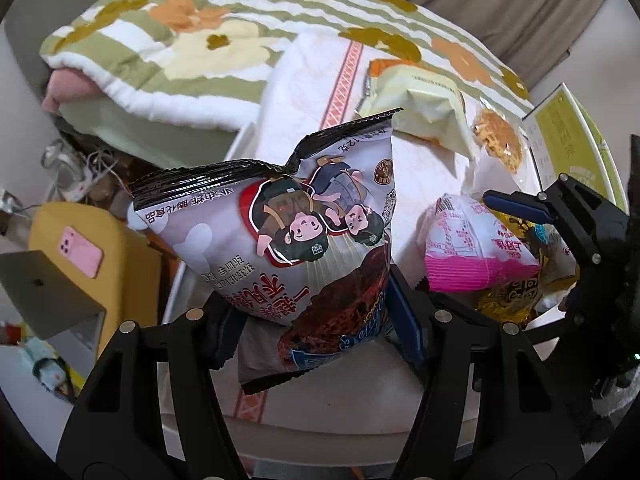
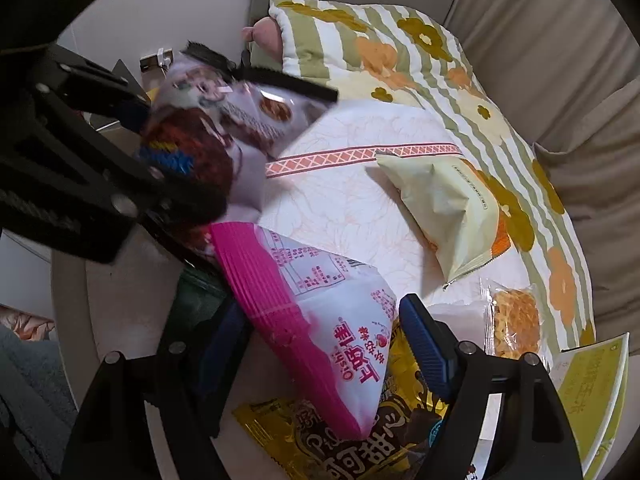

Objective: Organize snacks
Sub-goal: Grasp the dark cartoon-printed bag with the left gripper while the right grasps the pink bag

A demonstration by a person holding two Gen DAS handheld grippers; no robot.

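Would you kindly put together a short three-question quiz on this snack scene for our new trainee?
1. Which item stands between the fingers of the left tool?
A) a red can
B) the grey cartoon bag
C) a blue box
2. True or false: the pink-and-white bag lies partly over the gold bag.
3. In a few words, what does the pale green bag rest on?

Key
1. B
2. True
3. The white cloth with the pink lattice stripe
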